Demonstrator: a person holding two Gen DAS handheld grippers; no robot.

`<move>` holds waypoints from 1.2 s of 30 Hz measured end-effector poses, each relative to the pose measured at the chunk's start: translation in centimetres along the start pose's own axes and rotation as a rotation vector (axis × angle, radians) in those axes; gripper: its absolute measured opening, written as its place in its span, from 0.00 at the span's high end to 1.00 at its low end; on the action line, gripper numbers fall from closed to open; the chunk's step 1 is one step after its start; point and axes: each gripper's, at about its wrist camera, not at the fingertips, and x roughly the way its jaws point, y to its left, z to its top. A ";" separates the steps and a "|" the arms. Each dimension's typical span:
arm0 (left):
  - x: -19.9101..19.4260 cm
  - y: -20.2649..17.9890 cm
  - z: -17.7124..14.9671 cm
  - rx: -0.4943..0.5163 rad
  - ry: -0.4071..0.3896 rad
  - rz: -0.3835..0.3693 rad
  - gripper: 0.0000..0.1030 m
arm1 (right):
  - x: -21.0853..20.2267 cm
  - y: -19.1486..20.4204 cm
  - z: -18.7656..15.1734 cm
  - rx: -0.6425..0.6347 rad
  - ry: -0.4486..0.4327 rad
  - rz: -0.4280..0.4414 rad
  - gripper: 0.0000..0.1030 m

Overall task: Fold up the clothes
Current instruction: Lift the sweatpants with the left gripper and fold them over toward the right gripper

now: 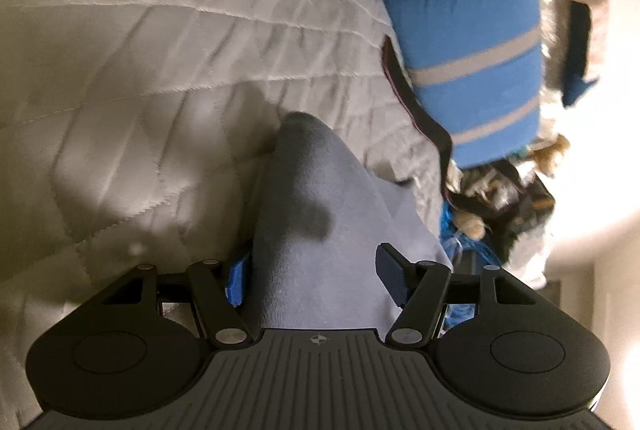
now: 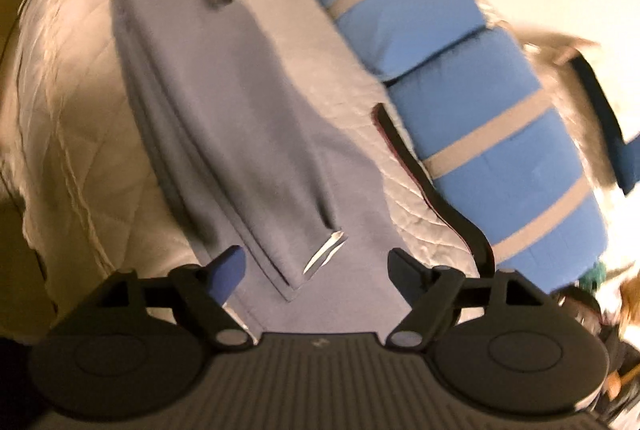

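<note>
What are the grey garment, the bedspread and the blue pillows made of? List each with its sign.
Grey garment: soft matte knit, probably cotton jersey; it drapes limply and folds flat, with a stitched hem.
Bedspread: quilted padded fabric with a faint sheen; stitched diamond lines puff between seams.
Blue pillows: smooth woven cloth, likely cotton, matte, with grey stripes; stuffed and rounded. Fibres cannot be confirmed.

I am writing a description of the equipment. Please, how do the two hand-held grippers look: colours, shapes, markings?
Both look alike. The left hand-held gripper has a black ribbed body, two round black side discs, black linkage arms with silver pivot pins, and a small crosshair mark. Its fingers are dark navy with blue parts. The right hand-held gripper looks the same; its central mark is blurred.
</note>
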 end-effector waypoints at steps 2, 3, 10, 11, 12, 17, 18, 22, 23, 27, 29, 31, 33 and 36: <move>0.5 0.3 0.0 0.010 0.048 -0.037 0.42 | -0.9 -0.2 -0.4 0.053 -0.020 0.000 0.14; 0.6 0.4 0.1 0.019 0.059 -0.043 0.45 | -1.3 -0.4 -0.6 0.082 -0.029 0.002 0.14; 1.6 2.4 0.1 -0.074 0.061 -0.033 0.85 | -1.9 -1.0 -3.4 0.320 -0.044 0.076 0.09; 1.6 2.0 0.0 -0.066 0.054 -0.023 0.87 | -1.8 -0.8 -3.6 0.328 -0.033 0.074 0.09; 1.6 1.5 -0.1 -0.048 0.042 0.001 0.88 | -1.9 -0.8 -3.7 0.330 -0.033 0.061 0.09; 1.1 -1.3 -0.8 0.045 -0.033 0.114 0.90 | -2.2 -0.7 -3.7 0.341 -0.028 0.056 0.08; 0.7 -1.9 -0.8 0.065 -0.042 0.129 0.91 | -2.2 -0.6 -3.7 0.333 -0.027 0.055 0.08; -1.8 -4.2 -0.9 0.131 -0.093 0.187 0.91 | -1.9 -0.6 -3.7 0.323 -0.026 0.062 0.08; -2.6 -4.5 -0.8 0.146 -0.108 0.217 0.91 | -1.9 -0.7 -3.7 0.327 -0.028 0.065 0.08; -7.0 -4.6 -0.1 0.154 -0.143 0.341 0.91 | -2.1 -1.1 -3.8 0.353 -0.037 0.065 0.07; -9.9 -4.8 0.2 0.163 -0.167 0.400 0.91 | -2.2 -1.2 -3.7 0.364 -0.042 0.066 0.06; -12.8 -5.5 0.6 0.181 -0.198 0.484 0.91 | -2.2 -1.5 -3.4 0.389 -0.044 0.076 0.06; -15.5 -6.1 0.9 0.189 -0.225 0.569 0.91 | -2.2 -1.8 -3.0 0.414 -0.046 0.087 0.04; -19.0 -7.8 1.0 0.214 -0.269 0.757 0.91 | -2.1 -2.7 -2.3 0.494 -0.076 0.128 0.03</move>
